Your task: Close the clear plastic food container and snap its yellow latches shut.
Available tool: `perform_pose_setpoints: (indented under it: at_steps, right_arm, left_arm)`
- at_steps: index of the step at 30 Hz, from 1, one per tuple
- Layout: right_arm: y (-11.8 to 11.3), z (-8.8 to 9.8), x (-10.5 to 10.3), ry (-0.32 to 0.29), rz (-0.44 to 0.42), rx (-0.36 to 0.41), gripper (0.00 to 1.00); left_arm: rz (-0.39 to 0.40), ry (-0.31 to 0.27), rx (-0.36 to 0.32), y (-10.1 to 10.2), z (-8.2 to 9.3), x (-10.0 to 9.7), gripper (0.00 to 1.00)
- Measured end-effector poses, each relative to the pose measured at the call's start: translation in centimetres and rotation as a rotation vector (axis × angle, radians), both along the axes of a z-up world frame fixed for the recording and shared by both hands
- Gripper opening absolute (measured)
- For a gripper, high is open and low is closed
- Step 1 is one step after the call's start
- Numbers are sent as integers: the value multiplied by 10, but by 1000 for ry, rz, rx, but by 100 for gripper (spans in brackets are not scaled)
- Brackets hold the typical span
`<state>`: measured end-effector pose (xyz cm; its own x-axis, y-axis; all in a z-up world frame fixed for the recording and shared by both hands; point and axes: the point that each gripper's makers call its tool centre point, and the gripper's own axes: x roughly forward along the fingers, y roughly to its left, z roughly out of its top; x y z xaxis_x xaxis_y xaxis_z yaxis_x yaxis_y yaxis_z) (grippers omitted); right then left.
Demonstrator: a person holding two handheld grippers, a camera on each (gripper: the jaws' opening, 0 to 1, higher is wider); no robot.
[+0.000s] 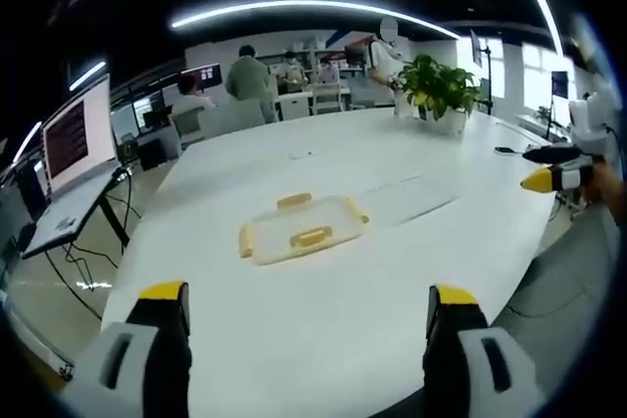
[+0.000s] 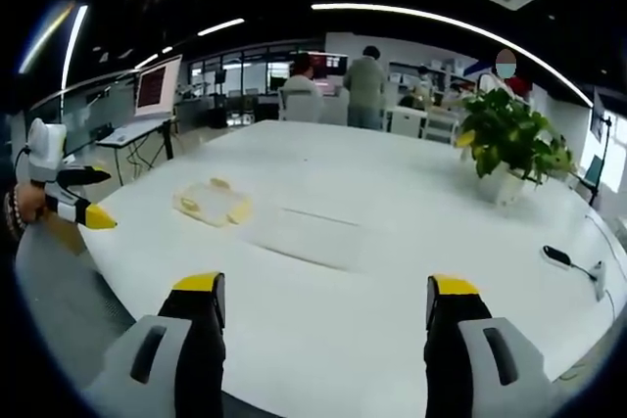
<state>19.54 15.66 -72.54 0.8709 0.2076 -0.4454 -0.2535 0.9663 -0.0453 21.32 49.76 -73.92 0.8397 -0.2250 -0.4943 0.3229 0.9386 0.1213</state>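
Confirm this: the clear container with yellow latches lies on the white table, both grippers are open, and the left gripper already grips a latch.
Not quite: the left gripper grips nothing. The left gripper view shows its jaws apart, short of the container on the table. The right gripper is open too.

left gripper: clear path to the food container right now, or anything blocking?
Probably yes. The left gripper hangs open over the near edge of the white table, and the food container lies straight ahead with only bare tabletop between. The potted plant stands far behind it.
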Motion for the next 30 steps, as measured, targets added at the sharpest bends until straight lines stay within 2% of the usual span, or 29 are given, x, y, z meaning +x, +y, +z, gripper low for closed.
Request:
perform_pose_setpoints:
  at_steps: [12,14,16,20,22,25,27,28,29,30]
  right_arm:
    - [0,0,0,1,4,-6,82]
    - [2,7,0,-39,14,4,81]
    - [1,10,0,-51,9,10,80]
    - [4,7,-1,-32,20,-6,80]
    - [7,7,-2,-37,44,-36,79]
    - [7,9,-2,-39,45,-69,78]
    - [10,10,-1,-38,67,-52,77]
    - [13,11,-1,-32,80,-35,76]
    - [15,11,1,-21,98,-25,74]
    - [15,14,4,-28,99,-23,73]
  left_arm:
    - [-9,9,4,-1,-1,-1,98]
    - [-8,7,-2,-2,0,-1,98]
    - [-10,9,6,-1,-1,-1,98]
    - [-17,9,0,-3,0,-1,98]
    - [-33,7,-23,-7,2,-2,98]
    - [-30,-47,-53,-5,16,2,98]
    - [-51,-88,-115,-10,27,7,97]
    - [-74,-92,-138,-13,29,8,97]
    - [-67,-66,-150,-12,29,8,97]
    - [-69,-61,-144,-11,31,11,97]
